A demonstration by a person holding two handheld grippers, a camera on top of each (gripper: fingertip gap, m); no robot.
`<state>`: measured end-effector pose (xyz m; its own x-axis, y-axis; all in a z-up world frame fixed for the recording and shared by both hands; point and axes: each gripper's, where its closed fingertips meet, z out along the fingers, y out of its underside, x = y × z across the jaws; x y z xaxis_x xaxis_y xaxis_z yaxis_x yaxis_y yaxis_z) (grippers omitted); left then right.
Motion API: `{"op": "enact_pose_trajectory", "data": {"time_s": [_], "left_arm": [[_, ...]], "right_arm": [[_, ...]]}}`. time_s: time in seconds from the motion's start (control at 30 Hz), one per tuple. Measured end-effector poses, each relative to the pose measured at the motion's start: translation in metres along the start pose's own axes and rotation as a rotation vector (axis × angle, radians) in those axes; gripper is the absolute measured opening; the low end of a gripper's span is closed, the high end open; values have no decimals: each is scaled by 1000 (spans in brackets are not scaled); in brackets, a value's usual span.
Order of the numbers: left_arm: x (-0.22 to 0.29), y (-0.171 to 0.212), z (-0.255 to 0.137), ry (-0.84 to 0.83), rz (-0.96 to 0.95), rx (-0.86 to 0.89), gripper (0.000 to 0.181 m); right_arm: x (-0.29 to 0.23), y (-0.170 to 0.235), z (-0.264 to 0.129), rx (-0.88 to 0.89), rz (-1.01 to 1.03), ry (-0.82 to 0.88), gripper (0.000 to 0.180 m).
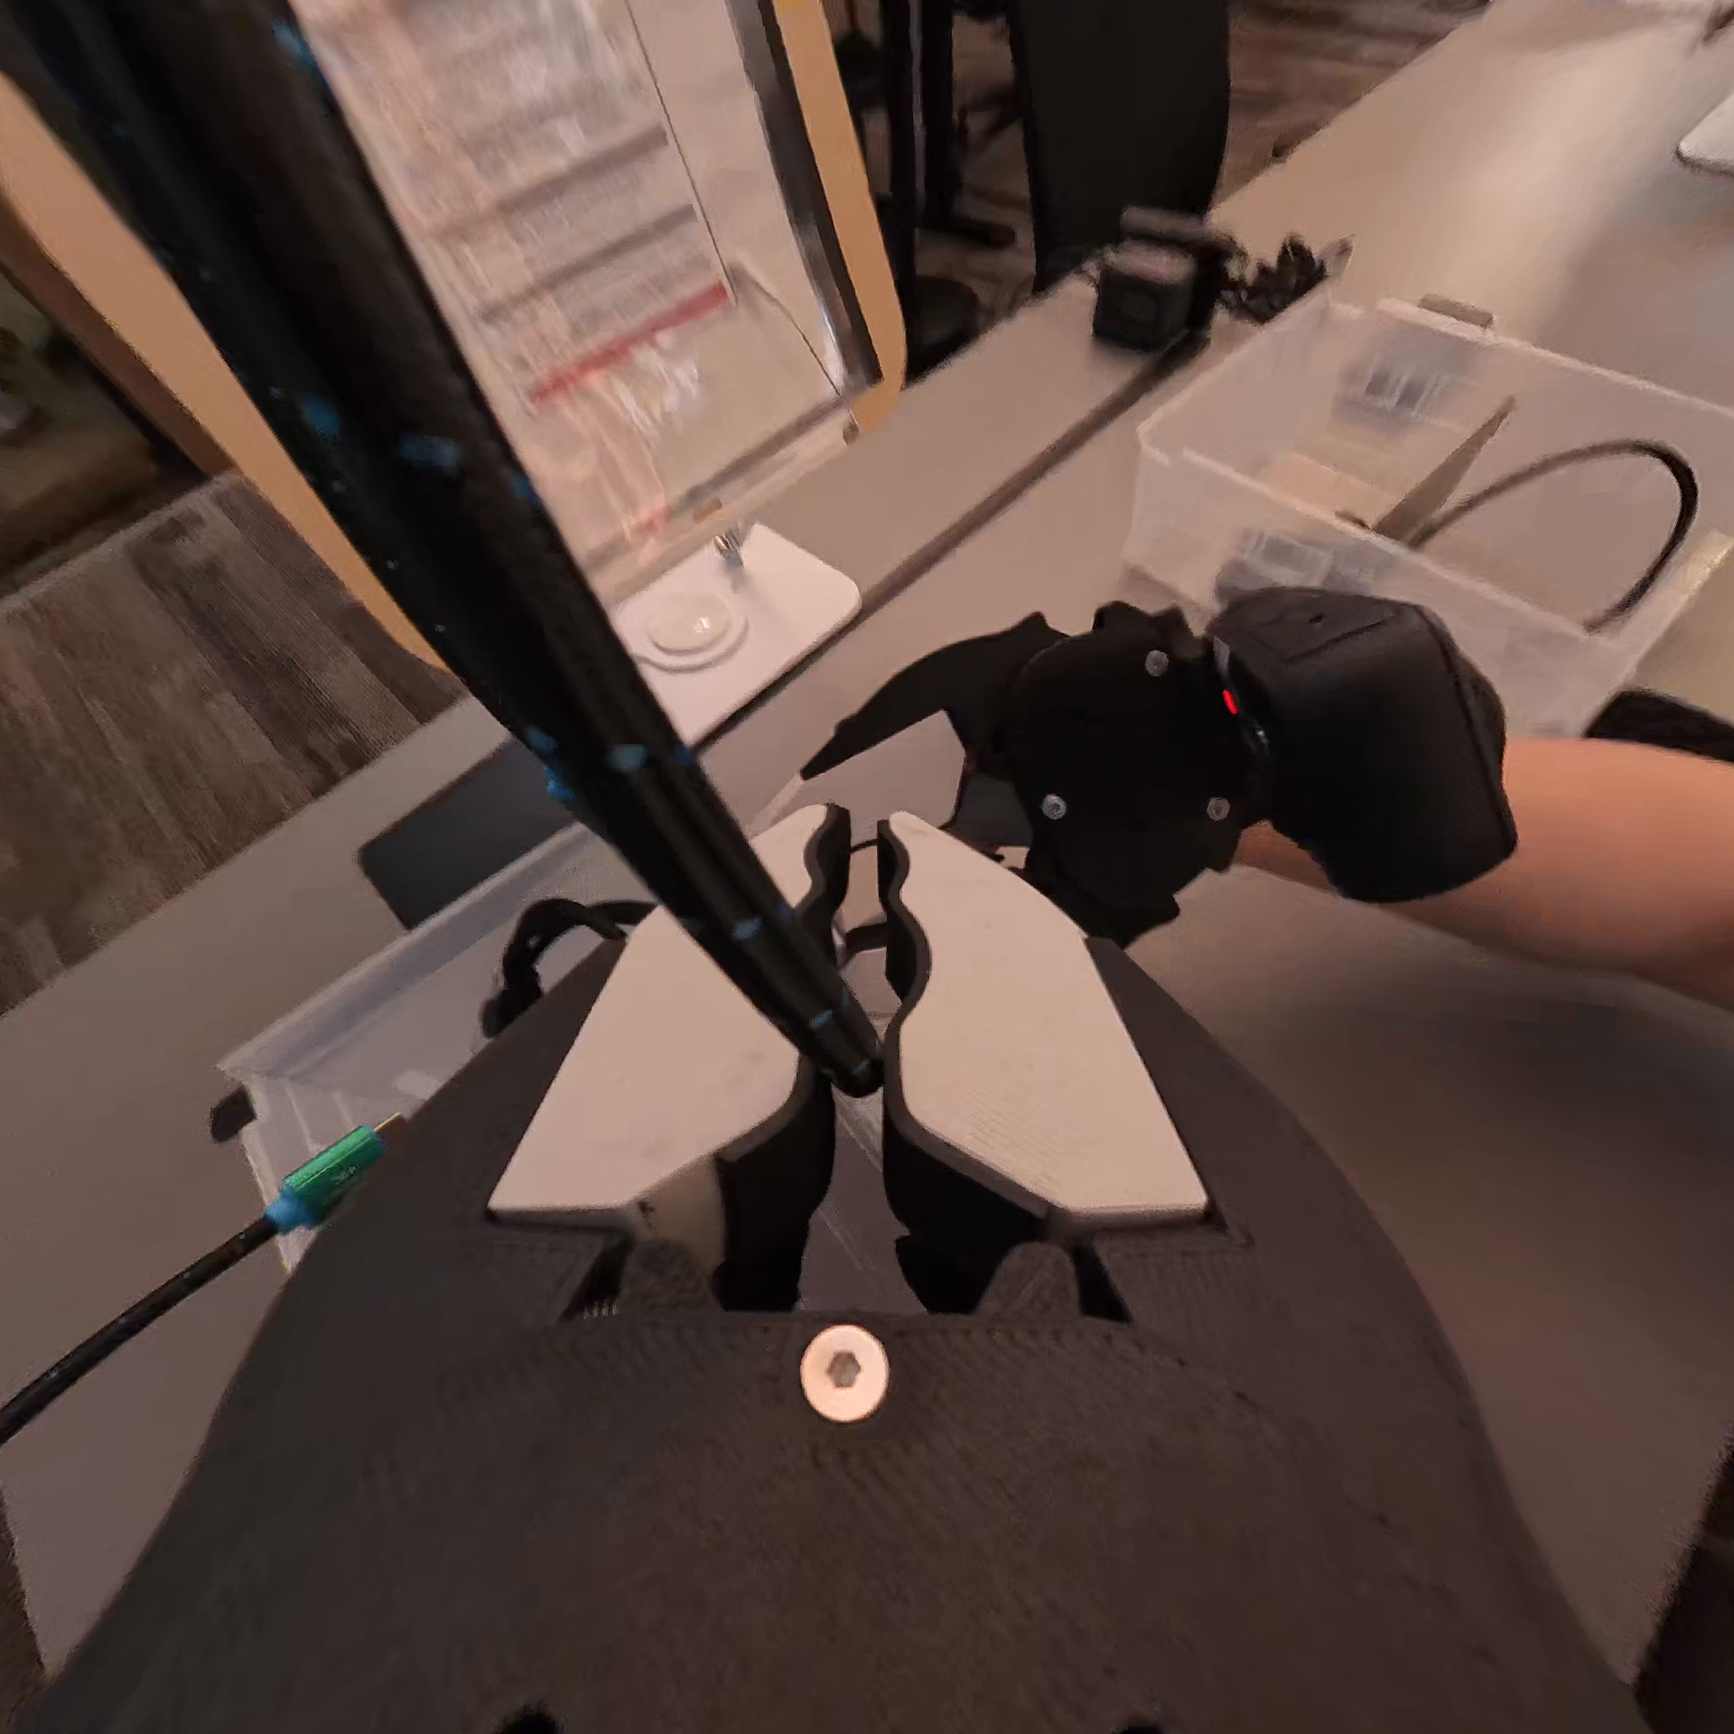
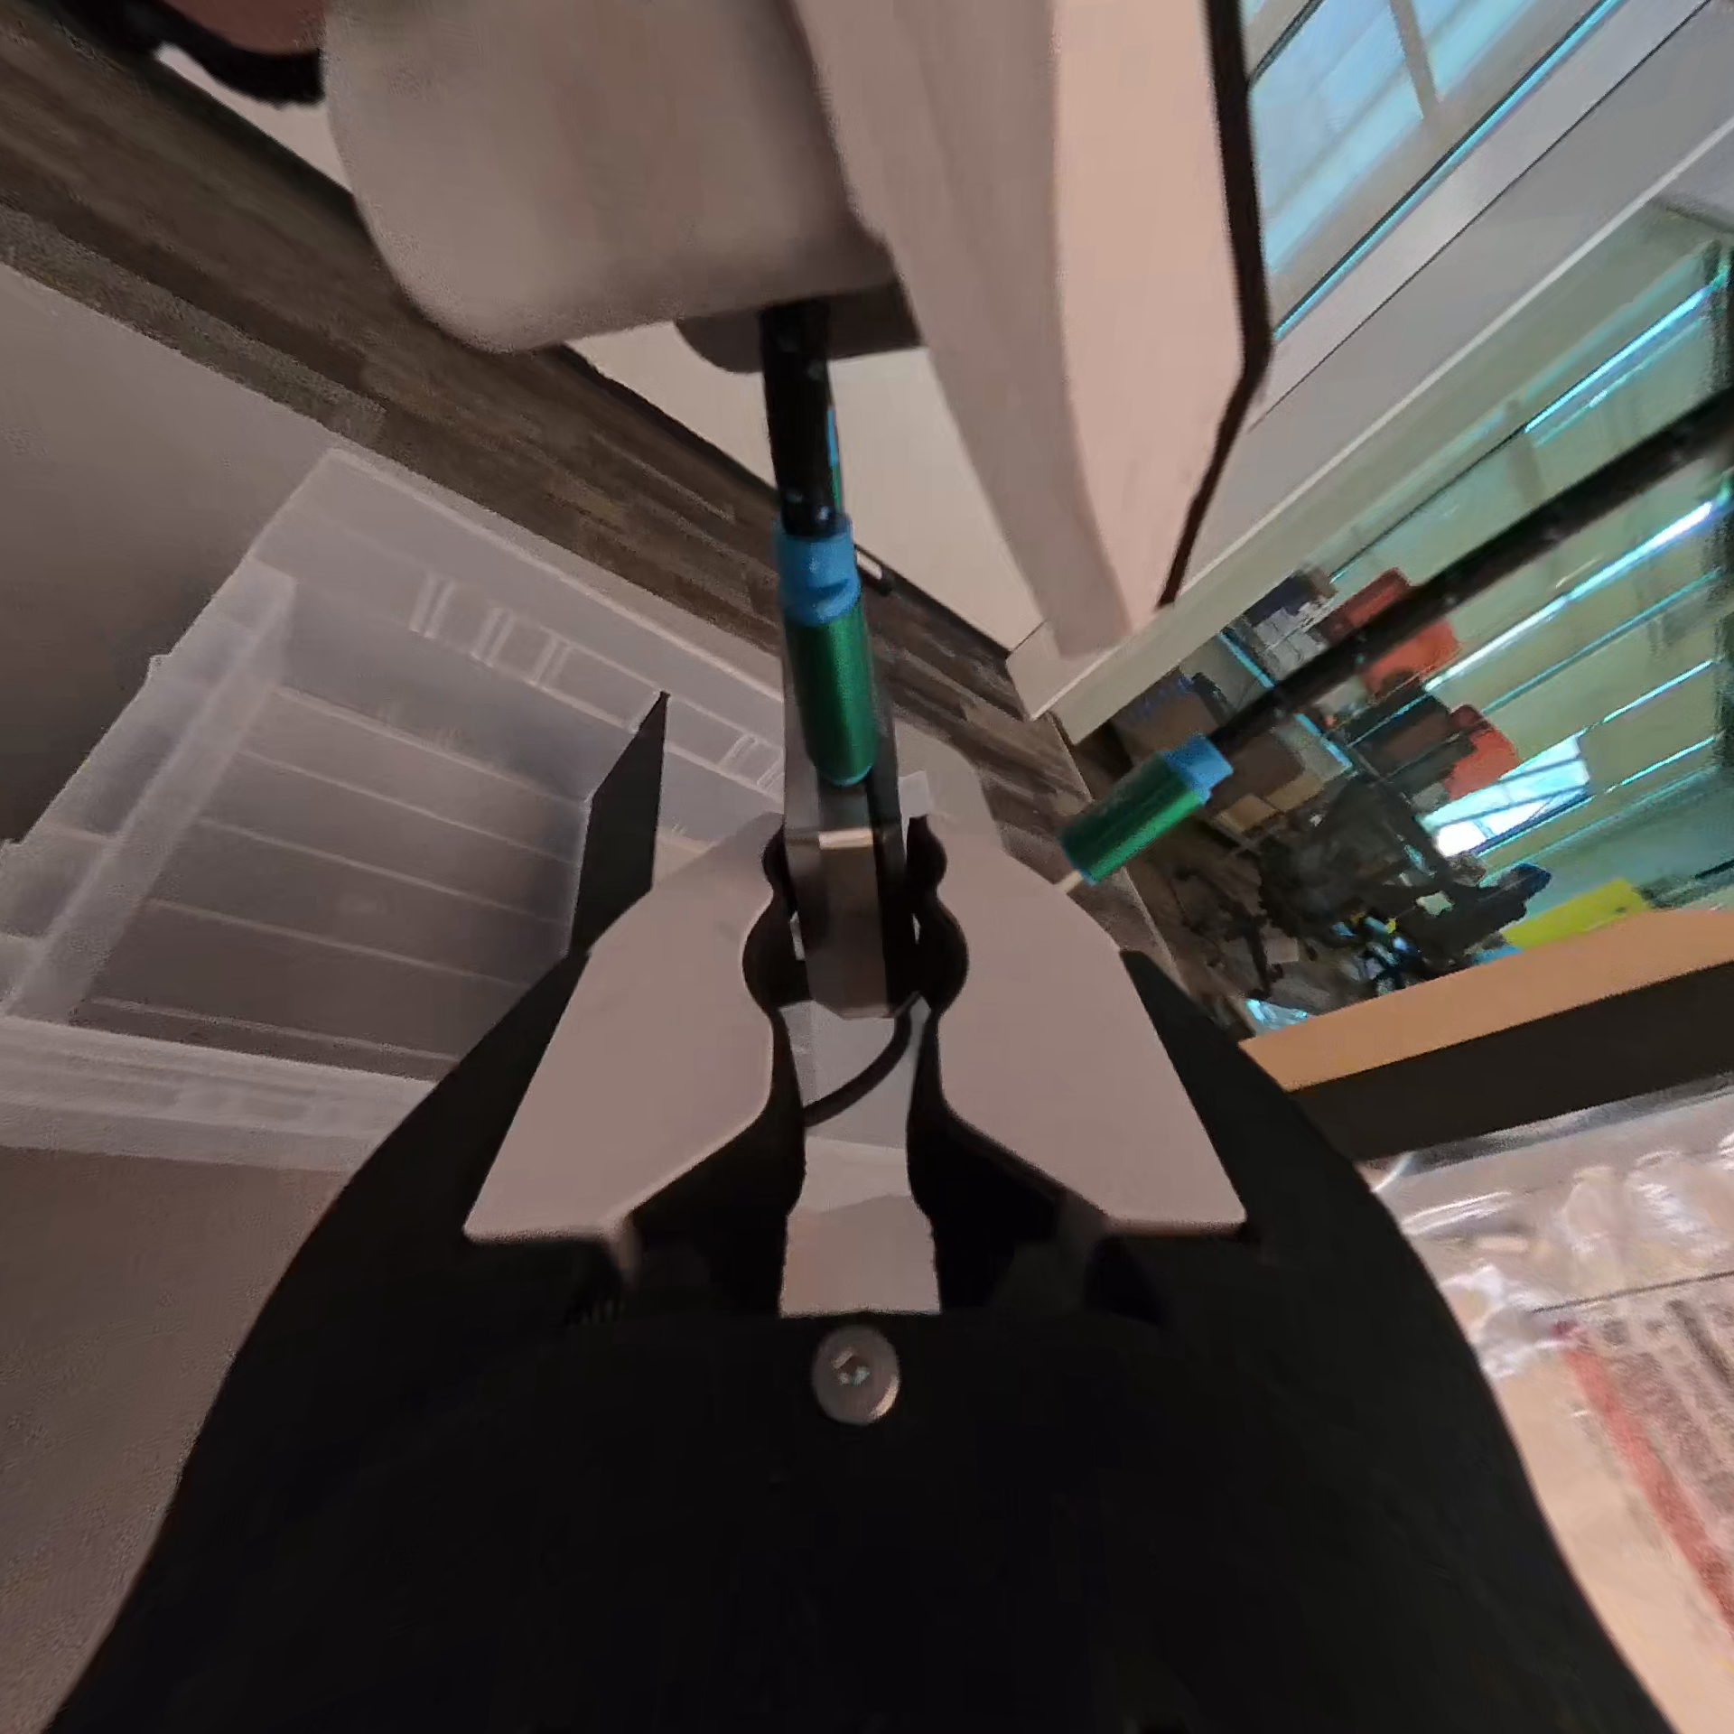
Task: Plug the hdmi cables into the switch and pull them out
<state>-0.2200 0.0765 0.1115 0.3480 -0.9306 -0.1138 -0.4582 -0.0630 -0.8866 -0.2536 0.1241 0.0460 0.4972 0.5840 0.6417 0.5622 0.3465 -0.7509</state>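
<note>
My left gripper (image 1: 863,835) is shut on black braided HDMI cables (image 1: 600,732) with blue flecks, which run up and to the left. A loose green plug (image 1: 333,1173) with a blue collar lies at the lower left. My right gripper (image 2: 849,844) is shut on the small grey metal switch (image 2: 844,948). One green plug (image 2: 830,694) with a blue collar sits in the switch's far end. A second green plug (image 2: 1140,816) hangs free to the right of it. In the left wrist view the right gripper's body (image 1: 1117,779) is just beyond my left fingers, held by a gloved hand.
A clear plastic bin (image 1: 1220,450) with scissors and a cable stands at the right. Another clear bin (image 2: 281,798) lies under the grippers. A clear panel on a white base (image 1: 751,600) stands behind. A white cloth (image 2: 657,169) hangs above the switch.
</note>
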Motion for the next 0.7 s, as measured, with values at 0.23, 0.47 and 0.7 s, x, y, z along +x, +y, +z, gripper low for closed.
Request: {"op": "enact_pose_trajectory", "data": {"time_s": [0.23, 0.47, 0.7], "left_arm": [[-6, -39, -91, -233, -65, 338, 47], [-23, -39, -183, -366, -149, 648, 35], [-120, 63, -122, -395, -358, 205, 51]], "right_arm": [[57, -44, -18, 55, -14, 68, 22], [126, -108, -94, 176, -2, 173, 22], [115, -82, -183, 83, -6, 238, 21]]}}
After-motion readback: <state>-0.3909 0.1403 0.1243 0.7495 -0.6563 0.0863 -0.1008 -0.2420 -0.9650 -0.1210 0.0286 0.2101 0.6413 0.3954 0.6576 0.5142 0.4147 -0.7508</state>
